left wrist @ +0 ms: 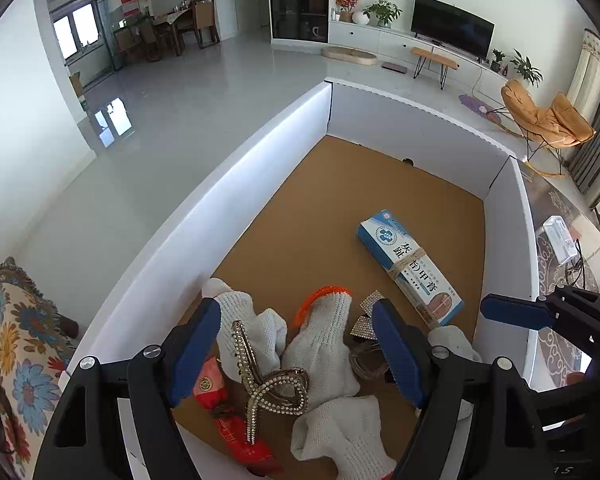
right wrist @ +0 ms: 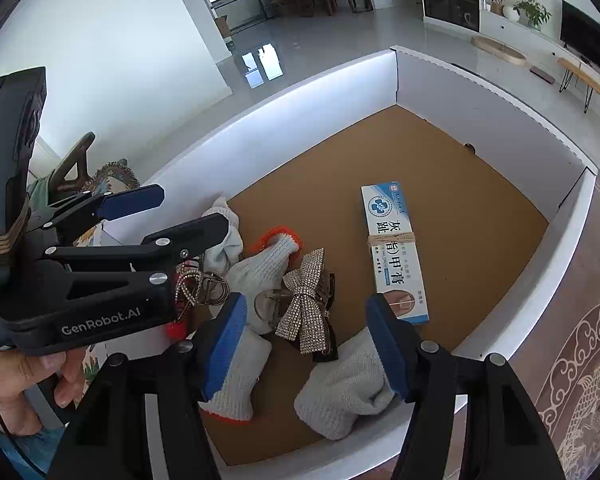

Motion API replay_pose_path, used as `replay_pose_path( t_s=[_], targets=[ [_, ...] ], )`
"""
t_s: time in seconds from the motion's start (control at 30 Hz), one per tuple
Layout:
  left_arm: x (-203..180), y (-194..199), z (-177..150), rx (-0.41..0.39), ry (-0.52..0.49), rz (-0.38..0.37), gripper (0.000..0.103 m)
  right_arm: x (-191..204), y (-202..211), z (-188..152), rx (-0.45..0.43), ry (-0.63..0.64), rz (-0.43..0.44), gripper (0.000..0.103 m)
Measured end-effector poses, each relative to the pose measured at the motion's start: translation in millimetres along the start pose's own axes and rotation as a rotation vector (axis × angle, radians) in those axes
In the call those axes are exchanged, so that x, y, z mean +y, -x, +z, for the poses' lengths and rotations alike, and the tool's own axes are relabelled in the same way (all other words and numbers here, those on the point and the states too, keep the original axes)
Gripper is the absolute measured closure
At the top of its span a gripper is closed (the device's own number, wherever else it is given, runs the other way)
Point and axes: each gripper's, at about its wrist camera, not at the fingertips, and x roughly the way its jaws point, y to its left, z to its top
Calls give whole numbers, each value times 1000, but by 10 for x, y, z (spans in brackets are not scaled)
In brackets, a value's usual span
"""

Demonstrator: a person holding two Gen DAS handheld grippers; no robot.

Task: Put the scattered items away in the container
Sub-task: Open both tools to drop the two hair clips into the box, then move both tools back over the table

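Your white-walled cardboard container has a plain tan-brown floor. On it lies a blue-and-white ointment box printed with dark blue characters. The white knitted work gloves carry bright orange cuffs — one sits beside a silver rhinestone bow clip. A pearl-studded gold hair claw overlaps a red foil packet. Both black grippers — left, right — wear blue pads.

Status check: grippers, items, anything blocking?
Left gripper open, empty, over the gloves. Right gripper open, empty. Gloves, hair clip, bow, ointment box inside the white box. Nothing blocking.
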Motion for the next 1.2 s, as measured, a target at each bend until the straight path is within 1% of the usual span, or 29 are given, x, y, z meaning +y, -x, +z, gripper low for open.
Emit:
replay_pose_path(
  t_s=[0.13, 0.53, 0.67, 0.77, 0.83, 0.93, 0.97, 1.0, 1.07, 1.13, 1.2],
  targets=[
    [-66, 53, -68, -10, -14, 15, 26, 48, 119, -79, -1, 16, -6, 40],
    [-114, 159, -180, -25, -41, 55, 26, 14, 202, -205, -14, 4, -22, 40],
    [-184, 211, -219, -32, -58, 63, 26, -56, 264, -262, -38, -17, -27, 40],
    [-320, 330, -279, -56, -79, 54, 26, -177, 374, -393, -77, -47, -50, 40],
    [-481, 473, -351, -82, -102, 28, 26, -291, 498, -559, -119, -62, -77, 40],
    [-864, 734, -506, -124, -166, -45, 25, -560, 718, -968, -188, -87, -133, 40],
    [-1024, 816, -568, -137, -194, -73, 21, -681, 776, -1142, -198, -102, -157, 40],
    [-1191, 887, -637, -150, -223, -99, 14, -823, 830, -1331, -205, -122, -183, 40],
    [-1556, 971, -812, -167, -279, -150, 7, -1133, 924, -1730, -201, -169, -250, 40],
    [-1930, 953, -996, -158, -331, -211, 7, -1452, 1045, -2147, -196, -219, -327, 40],
    [-2306, 804, -1182, -126, -377, -263, 7, -1751, 1183, -2542, -181, -269, -408, 40]
  ],
)
